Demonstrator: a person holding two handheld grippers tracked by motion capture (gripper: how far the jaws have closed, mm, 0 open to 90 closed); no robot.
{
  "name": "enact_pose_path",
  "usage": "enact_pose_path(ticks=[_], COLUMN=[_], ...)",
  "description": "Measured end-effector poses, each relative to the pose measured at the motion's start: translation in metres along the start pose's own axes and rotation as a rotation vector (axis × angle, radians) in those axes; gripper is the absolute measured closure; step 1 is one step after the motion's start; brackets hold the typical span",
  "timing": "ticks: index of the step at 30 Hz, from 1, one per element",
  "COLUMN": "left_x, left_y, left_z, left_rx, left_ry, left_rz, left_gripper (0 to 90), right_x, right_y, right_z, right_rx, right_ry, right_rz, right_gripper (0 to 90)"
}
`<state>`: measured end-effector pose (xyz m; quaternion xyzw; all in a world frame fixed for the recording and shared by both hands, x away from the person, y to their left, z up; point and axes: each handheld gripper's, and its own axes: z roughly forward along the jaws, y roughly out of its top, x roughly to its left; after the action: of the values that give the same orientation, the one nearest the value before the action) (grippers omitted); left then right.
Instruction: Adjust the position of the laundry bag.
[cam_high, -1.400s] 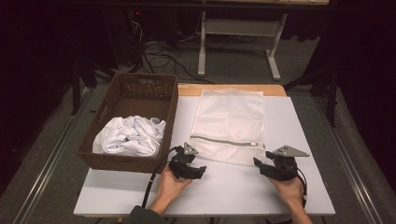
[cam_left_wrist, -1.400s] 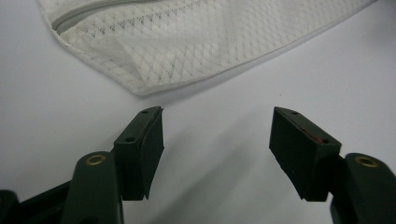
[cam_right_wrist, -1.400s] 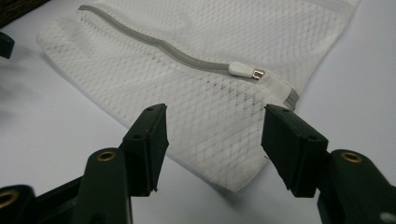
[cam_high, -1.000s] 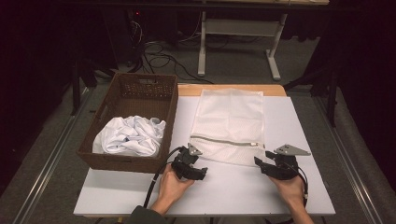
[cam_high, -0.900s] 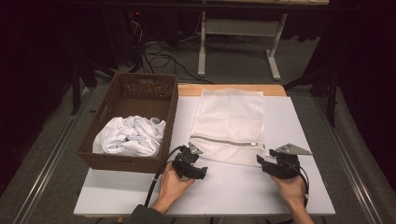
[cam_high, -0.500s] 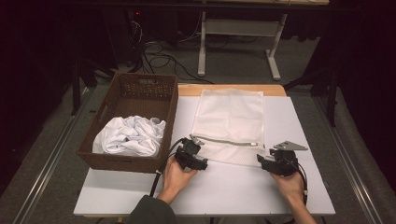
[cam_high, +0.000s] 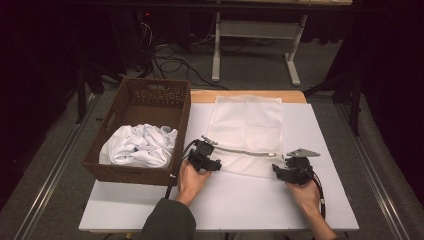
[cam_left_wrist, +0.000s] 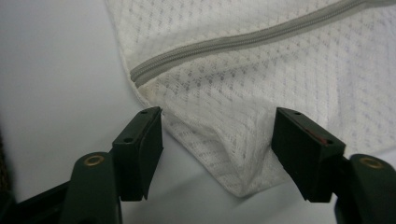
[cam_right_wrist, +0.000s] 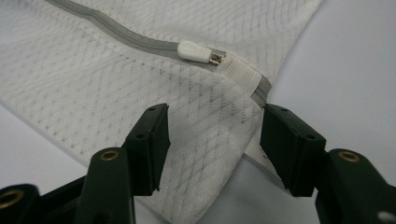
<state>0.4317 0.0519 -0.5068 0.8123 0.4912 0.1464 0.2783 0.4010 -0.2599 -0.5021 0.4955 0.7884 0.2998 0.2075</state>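
Mesh laundry bag (cam_high: 246, 131), white and zippered, lies flat on the white table (cam_high: 235, 200), its near edge toward the person and its far end reaching the table's back edge. A grey zipper (cam_high: 240, 151) runs across it near that front edge, and its white pull (cam_right_wrist: 195, 52) sits at the end closest to the right gripper. Both front corners of the bag lie between open jaws. The left gripper (cam_left_wrist: 217, 149) straddles the left corner, the mesh rumpled between its pads but not pressed by either; its jaws have just been closing a little. The right gripper (cam_right_wrist: 212, 144) frames the right corner in the same way, jaws wide with cloth between them and no pinch, and they too have just narrowed slightly. Each gripper rests low at the table in a hand. Left of the bag stands a brown wicker basket (cam_high: 165, 92) holding crumpled white cloth (cam_high: 137, 145).
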Motion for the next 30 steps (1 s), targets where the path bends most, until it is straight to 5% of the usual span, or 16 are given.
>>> enact_pose_path(ticks=[7,12,30], left_x=[-0.003,-0.009,-0.014], left_y=[0.001,0.002,-0.016], left_z=[-0.001,-0.002,-0.017], left_rx=[-0.016,-0.01,-0.011], left_ry=[-0.014,-0.026,-0.063], left_rz=[0.025,0.072,0.083], left_gripper=[54.1,83.1,87.4], right_x=[0.001,0.004,0.008], right_y=[0.001,0.003,0.004], right_z=[0.002,0.001,-0.004], right_rx=[0.015,0.035,0.039], right_ry=[-0.024,-0.031,0.006], right_rz=[-0.035,-0.098,-0.128], right_gripper=[64.2,85.0,89.2])
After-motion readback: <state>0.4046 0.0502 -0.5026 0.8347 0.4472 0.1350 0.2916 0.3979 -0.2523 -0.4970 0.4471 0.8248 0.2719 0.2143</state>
